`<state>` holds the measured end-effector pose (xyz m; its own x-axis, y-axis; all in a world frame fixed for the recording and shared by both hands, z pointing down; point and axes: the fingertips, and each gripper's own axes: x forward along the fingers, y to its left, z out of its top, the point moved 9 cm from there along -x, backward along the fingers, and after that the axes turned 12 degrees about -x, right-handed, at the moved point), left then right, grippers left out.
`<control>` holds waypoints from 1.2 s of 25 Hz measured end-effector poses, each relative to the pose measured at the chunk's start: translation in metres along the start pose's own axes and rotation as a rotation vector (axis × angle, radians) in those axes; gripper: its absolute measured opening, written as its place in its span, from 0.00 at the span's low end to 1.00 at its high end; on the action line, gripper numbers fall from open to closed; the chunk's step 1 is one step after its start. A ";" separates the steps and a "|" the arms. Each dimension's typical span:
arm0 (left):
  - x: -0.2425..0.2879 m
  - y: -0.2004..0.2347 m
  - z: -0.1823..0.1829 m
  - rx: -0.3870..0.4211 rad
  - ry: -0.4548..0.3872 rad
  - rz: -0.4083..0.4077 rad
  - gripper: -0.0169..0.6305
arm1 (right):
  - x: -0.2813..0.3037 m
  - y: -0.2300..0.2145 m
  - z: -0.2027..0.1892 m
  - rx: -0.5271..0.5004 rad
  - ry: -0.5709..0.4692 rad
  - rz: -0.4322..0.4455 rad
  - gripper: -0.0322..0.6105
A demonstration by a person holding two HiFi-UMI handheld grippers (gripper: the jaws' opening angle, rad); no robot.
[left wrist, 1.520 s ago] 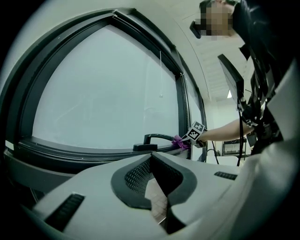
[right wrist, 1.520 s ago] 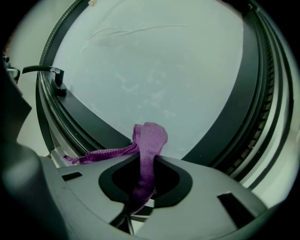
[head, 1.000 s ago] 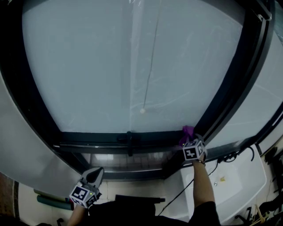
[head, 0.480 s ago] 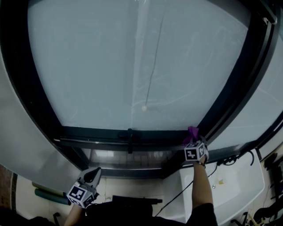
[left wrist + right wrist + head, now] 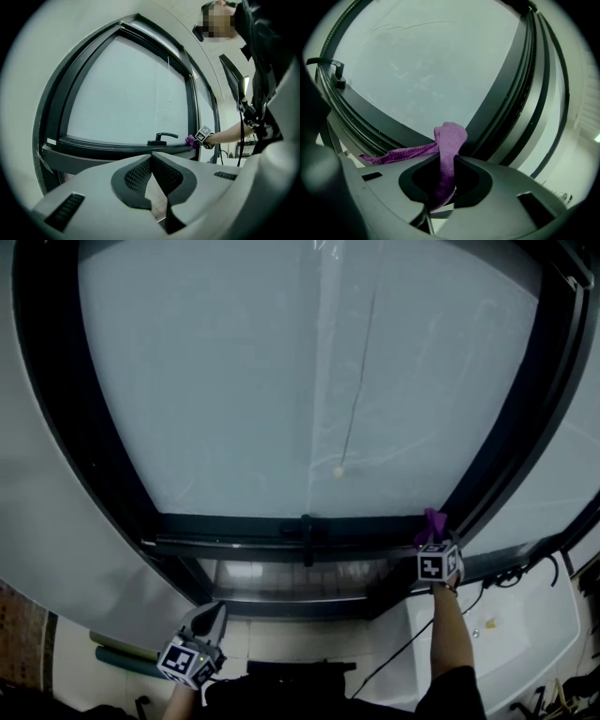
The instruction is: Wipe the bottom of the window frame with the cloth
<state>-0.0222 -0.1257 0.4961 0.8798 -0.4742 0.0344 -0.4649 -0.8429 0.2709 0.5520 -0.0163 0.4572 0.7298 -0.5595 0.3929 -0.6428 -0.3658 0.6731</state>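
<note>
Your right gripper (image 5: 446,165) has its jaws clamped on the purple cloth (image 5: 450,137) — a soft, bunched strip with one tail trailing left — at the right corner of the window frame (image 5: 244,524), on its bottom rail. Your left gripper (image 5: 151,158) hangs low, jaws together, holding nothing.

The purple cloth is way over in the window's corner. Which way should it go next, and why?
Probably slide the right gripper left along the bottom frame, toward the handle. Its fingers pinch the purple cloth at the frame's right corner, so nearly the whole rail lies to its left. The left gripper hangs low, shut and empty.
</note>
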 end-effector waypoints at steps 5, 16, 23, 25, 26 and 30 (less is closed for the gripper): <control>-0.006 0.014 0.004 -0.024 -0.037 0.010 0.03 | -0.018 0.014 -0.002 0.105 -0.040 0.091 0.16; 0.002 0.029 0.028 0.007 -0.079 -0.038 0.03 | -0.118 0.029 -0.045 0.538 -0.318 0.143 0.16; -0.004 0.044 0.033 -0.017 -0.101 -0.023 0.03 | -0.178 0.071 -0.101 0.803 -0.439 0.167 0.16; -0.008 0.050 0.034 -0.033 -0.112 -0.002 0.03 | -0.187 0.081 -0.099 0.770 -0.483 0.175 0.16; -0.009 0.052 0.034 -0.040 -0.115 0.005 0.03 | -0.192 0.083 -0.094 0.754 -0.514 0.178 0.16; -0.010 0.052 0.035 -0.046 -0.113 0.007 0.03 | -0.206 0.080 -0.067 0.713 -0.659 0.194 0.16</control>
<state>-0.0586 -0.1735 0.4761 0.8585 -0.5078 -0.0717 -0.4637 -0.8283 0.3145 0.3657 0.1198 0.4721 0.4603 -0.8800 -0.1167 -0.8853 -0.4649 0.0140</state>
